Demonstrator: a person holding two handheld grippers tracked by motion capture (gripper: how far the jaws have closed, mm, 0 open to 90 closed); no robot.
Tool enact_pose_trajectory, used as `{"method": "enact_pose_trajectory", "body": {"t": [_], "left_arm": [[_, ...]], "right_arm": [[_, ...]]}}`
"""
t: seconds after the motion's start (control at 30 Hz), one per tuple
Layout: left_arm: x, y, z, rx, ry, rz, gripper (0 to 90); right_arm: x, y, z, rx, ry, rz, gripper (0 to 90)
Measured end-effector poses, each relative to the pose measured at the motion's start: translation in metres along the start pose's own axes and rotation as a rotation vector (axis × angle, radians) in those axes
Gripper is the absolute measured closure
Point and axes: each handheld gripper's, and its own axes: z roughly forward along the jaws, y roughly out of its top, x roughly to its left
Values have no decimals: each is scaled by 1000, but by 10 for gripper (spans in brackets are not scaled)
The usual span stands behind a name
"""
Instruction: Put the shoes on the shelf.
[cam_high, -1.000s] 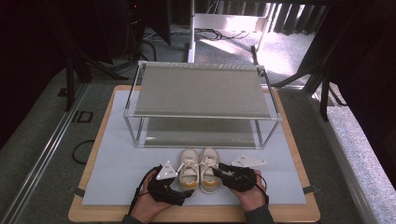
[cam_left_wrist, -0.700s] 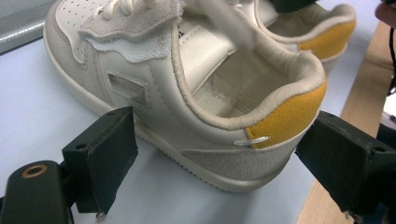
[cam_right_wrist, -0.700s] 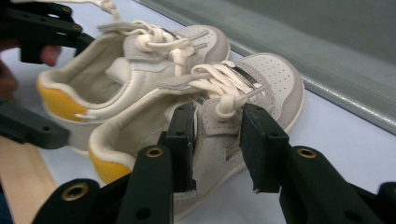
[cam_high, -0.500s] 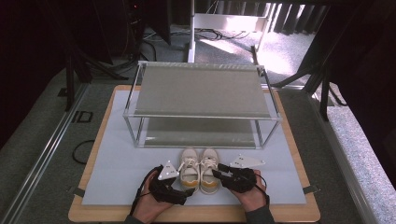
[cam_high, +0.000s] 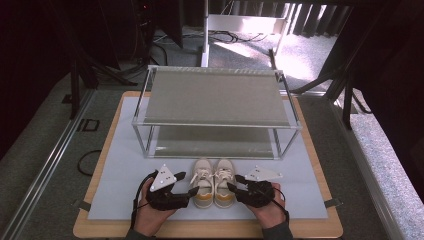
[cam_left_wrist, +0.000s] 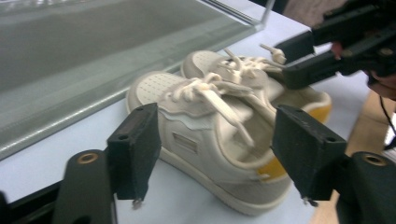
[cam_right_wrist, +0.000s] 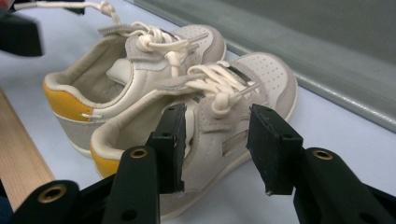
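Left claw: the left gripper (cam_high: 192, 191) sits low at the near edge of the mat, its jaws standing apart on either side of the left shoe (cam_high: 202, 183); they have just been closing in, and the pads do not yet press the shoe.
Left shoe from that claw: in the left gripper view the left shoe (cam_left_wrist: 219, 140) lies between the two black pads, heel toward the right pad, toe toward the rack.
Right claw: the right gripper (cam_high: 232, 186) comes in from the other side, its jaws just opening; one pad hangs inside the collar of the right shoe (cam_right_wrist: 201, 140), the other stands off the outer side wall, so nothing is pinched.
Pair: the right shoe (cam_high: 223, 182) stands touching the left one, toes away from the person, yellow heels nearest.
Mat: the pale blue mat (cam_high: 115, 190) lies under both shoes.
Rack: a two-shelf rack (cam_high: 215, 100) stands just beyond the toes.
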Motion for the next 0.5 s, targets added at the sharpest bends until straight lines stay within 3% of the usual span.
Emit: {"method": "enact_pose_trajectory", "body": {"t": [0.27, 0.4, 0.5], "left_arm": [[5, 0, 14, 46, 22, -49, 512], [6, -1, 19, 74, 34, -66, 521], [4, -2, 22, 77, 43, -50, 522]], "right_arm": [[2, 1, 1, 23, -18, 1, 579], [3, 1, 3, 33, -22, 9, 576], [3, 1, 4, 35, -25, 7, 577]]}}
